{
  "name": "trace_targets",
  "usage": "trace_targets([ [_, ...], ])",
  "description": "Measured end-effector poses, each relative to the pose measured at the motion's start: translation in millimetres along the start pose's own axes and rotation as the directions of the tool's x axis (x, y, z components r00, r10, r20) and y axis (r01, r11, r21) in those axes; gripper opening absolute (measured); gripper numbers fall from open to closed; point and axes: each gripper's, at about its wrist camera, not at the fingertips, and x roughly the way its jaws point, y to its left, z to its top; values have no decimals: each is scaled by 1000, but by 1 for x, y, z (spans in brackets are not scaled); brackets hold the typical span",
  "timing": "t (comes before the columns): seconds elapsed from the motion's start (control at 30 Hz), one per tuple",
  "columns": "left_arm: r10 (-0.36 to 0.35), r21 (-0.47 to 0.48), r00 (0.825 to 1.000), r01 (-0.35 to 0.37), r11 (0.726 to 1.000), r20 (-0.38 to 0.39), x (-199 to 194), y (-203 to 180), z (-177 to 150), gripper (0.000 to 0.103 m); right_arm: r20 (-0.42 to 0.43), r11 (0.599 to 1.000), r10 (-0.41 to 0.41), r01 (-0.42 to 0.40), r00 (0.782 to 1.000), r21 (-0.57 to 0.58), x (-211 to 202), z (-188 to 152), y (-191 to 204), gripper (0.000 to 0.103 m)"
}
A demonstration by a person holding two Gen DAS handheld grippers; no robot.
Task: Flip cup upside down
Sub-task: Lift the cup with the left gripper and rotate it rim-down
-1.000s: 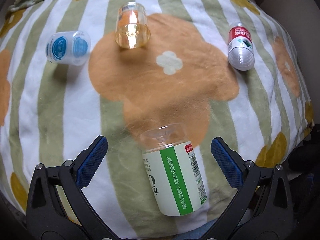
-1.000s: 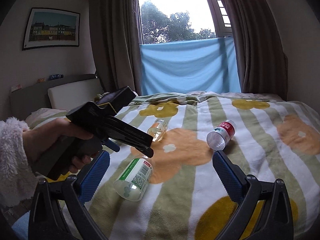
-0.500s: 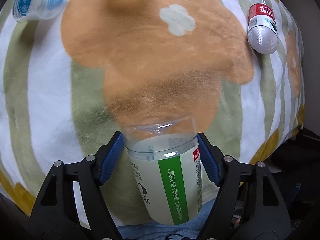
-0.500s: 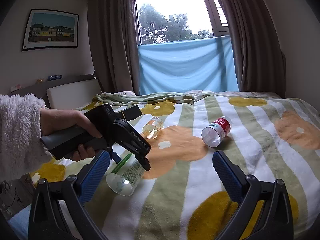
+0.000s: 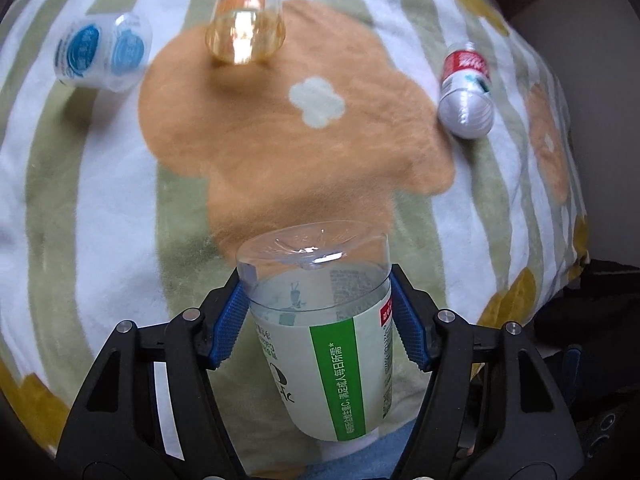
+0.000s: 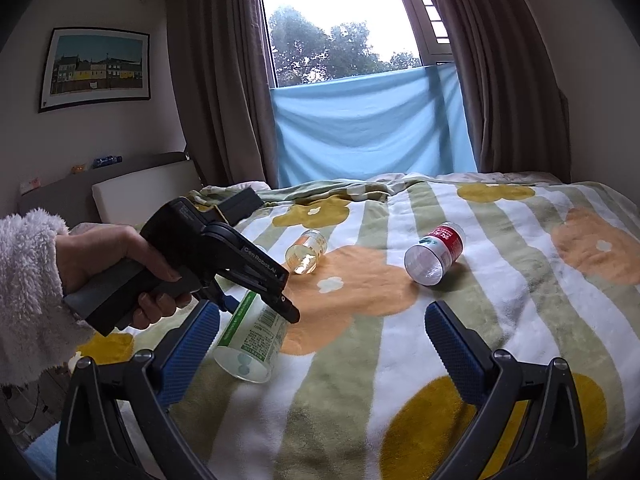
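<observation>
A clear plastic cup with a white and green label point(image 5: 324, 340) is clamped between the blue pads of my left gripper point(image 5: 318, 316). Its closed base points away from the camera, over the bed. In the right wrist view the same cup point(image 6: 254, 338) hangs tilted just above the blanket in the left gripper point(image 6: 280, 300), which a hand holds. My right gripper point(image 6: 320, 344) is open and empty, above the near part of the bed.
A striped flower blanket point(image 5: 280, 152) covers the bed. On it lie an amber cup point(image 5: 246, 26), a blue-label cup point(image 5: 102, 54) and a red-label cup point(image 5: 466, 88), all on their sides. A headboard and a curtained window stand beyond.
My left gripper closed on the green-label cup and lifted it off the blanket. The camera pulled back, so more of the bed shows. The right gripper stayed open.
</observation>
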Motion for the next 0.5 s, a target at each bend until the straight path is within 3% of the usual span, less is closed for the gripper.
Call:
trace_targets([
  [0.07,20,42,990,-26,999,138,-18,-6,-6,63,-2,1000,8,-8,1000,9,0,-2,2,103],
  [0.17,53,76,952,-79,994,301,-36,-13,-16,63,-10,1000,19,-19,1000,17,0,-6,6,103],
  [0.33,67,95,849,-136,986,524,-50,-21,-38,62,-21,999,28,-27,999,35,-2,-14,12,103],
  [0.4,112,102,815,-205,974,569,-47,-27,-45,62,-29,999,28,-26,999,40,-2,-18,14,103],
  [0.43,137,107,810,-239,965,570,-42,-30,-47,62,-33,999,27,-26,999,42,-2,-20,14,103],
  [0.5,146,129,823,-256,958,549,-31,-33,-48,62,-41,999,24,-22,999,46,-3,-23,14,103],
])
